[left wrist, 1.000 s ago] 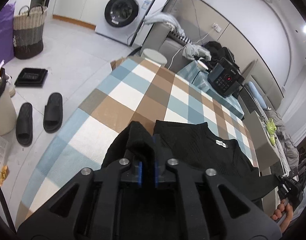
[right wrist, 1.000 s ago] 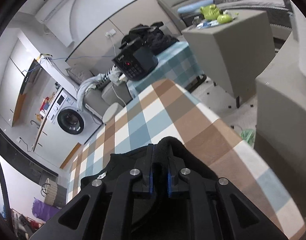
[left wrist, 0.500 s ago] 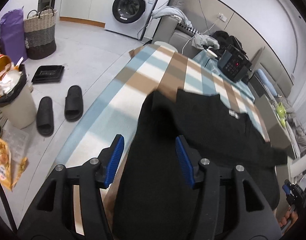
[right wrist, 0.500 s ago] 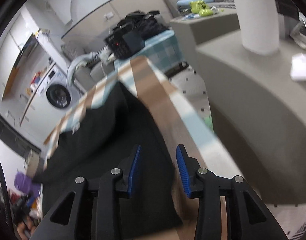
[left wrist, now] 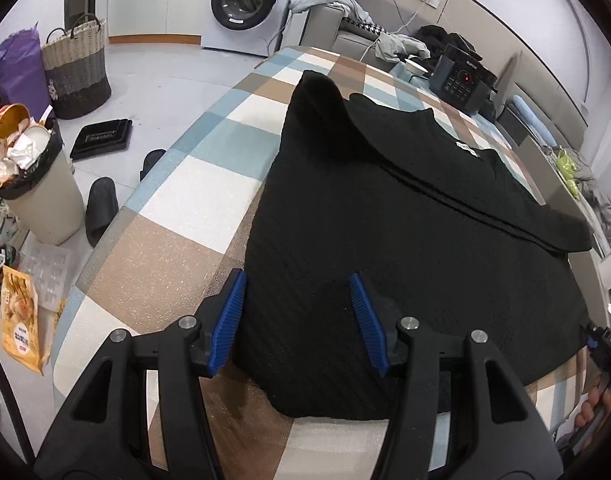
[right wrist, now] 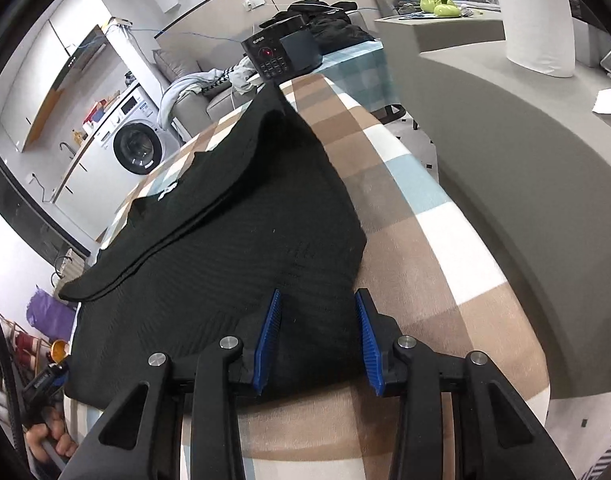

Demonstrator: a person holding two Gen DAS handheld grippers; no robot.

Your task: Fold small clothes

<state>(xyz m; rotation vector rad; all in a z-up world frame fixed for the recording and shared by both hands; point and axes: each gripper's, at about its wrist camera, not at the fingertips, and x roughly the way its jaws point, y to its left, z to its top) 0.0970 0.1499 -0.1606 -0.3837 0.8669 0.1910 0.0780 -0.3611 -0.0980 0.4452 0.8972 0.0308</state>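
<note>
Both sets of jaws spread apart, just opened up, gripping nothing. Left gripper (left wrist: pixel 301 320) parked over the near left corner of one black knit top (left wrist: pixel 405 216), blue pads (left wrist: pixel 229 320) straddling the hem without pinching it. Right gripper (right wrist: pixel 319 340) same deal over the near right corner of the top (right wrist: pixel 233 240), fabric sitting loose between the pads (right wrist: pixel 267 340).

Top lying flat on the checked worktop (left wrist: pixel 165 240), two sleeves folded in across the body, white neck label (left wrist: pixel 465 148) showing at the far end.

Further out: one black appliance (left wrist: pixel 461 84) with a red light at the far end of the worktop. On the floor to the left, two black slippers (left wrist: pixel 101 208), one overstuffed bin (left wrist: pixel 37 184), one woven basket (left wrist: pixel 75 68), one purple bag (left wrist: pixel 19 68), one black tray (left wrist: pixel 101 138). One washing machine (left wrist: pixel 249 0) at the back wall. One white roll (right wrist: pixel 533 12) on the grey counter in the right view.
</note>
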